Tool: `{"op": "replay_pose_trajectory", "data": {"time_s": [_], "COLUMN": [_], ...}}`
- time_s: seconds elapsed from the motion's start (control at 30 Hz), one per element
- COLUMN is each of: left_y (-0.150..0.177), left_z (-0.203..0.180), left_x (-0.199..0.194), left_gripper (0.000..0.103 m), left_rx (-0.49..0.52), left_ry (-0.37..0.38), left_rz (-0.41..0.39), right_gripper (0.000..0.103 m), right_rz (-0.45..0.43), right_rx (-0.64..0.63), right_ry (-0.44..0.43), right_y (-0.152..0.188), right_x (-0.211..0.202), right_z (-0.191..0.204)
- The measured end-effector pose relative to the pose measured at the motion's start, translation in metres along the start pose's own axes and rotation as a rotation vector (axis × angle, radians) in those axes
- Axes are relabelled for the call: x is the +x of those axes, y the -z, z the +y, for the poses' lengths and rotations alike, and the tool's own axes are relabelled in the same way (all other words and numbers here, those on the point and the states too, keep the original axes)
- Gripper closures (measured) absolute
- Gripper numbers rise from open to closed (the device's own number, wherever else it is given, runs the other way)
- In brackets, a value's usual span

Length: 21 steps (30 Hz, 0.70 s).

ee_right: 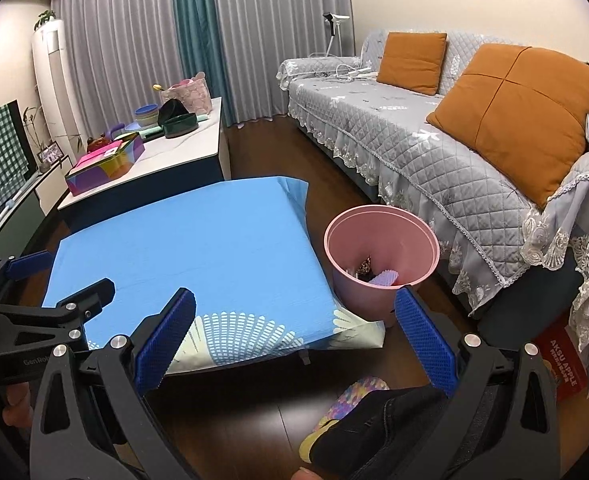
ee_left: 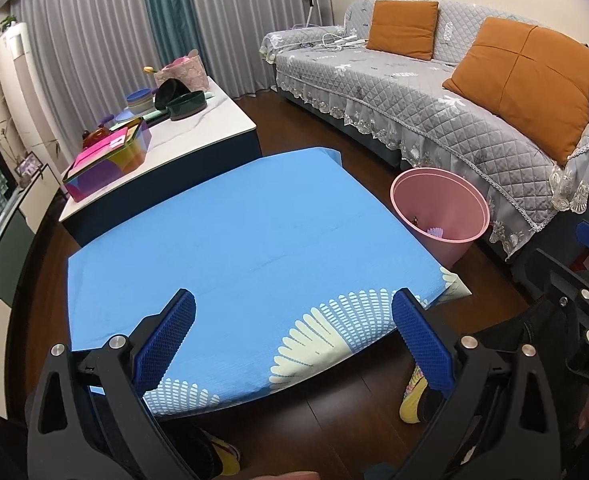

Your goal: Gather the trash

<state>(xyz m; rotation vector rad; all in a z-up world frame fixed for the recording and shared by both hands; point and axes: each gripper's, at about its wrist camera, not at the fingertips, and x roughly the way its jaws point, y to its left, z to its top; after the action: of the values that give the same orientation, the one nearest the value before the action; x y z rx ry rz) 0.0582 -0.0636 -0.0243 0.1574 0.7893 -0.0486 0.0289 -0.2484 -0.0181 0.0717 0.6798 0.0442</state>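
In the left wrist view, above the near edge of a low table draped in a blue cloth (ee_left: 234, 240), the left gripper (ee_left: 294, 312) hangs with its two blue-padded fingers spread wide and nothing between them. The pink trash bin (ee_left: 440, 216) stands on the dark wood floor just off the table's right corner, ahead and to the right of the fingers, well apart from them. Some bits of trash (ee_left: 434, 232) lie at its bottom, one of them lavender. Two orange cushions (ee_left: 526, 80) rest on the grey quilted sofa (ee_left: 374, 92). A white coffee table (ee_left: 198, 128) behind the blue one carries a multicoloured box (ee_left: 110, 164) and stacked bowls. The right gripper's frame shows at the right edge, with the letters "DA" legible.

In the right wrist view, the right gripper (ee_right: 294, 312) is likewise spread and empty, over the table's near right corner. The one pink bin (ee_right: 382, 256) sits just ahead, between the fingers, holding lavender and dark scraps (ee_right: 378, 274). A red box (ee_right: 566, 364) under the sofa reads "AKSU APPLE". The left gripper's (ee_right: 66, 280) body reads "GenRob" before it is cut off.
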Motion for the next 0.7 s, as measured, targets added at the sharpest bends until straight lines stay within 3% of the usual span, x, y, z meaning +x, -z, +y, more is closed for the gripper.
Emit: {"op": "replay_pose_trajectory", "data": {"time_s": [0.7], "left_y": [0.0036], "left_z": [0.0012], "left_x": [-0.0017], "left_gripper": [0.007], "left_rx": [-0.005], "left_ry": [0.018], "left_rz": [0.000], "right_gripper": [0.005], "right_rz": [-0.017], "right_rx": [-0.012], "right_ry": [0.001], "right_y": [-0.0028], "right_x": [-0.0023], "right_z": [0.0043]}}
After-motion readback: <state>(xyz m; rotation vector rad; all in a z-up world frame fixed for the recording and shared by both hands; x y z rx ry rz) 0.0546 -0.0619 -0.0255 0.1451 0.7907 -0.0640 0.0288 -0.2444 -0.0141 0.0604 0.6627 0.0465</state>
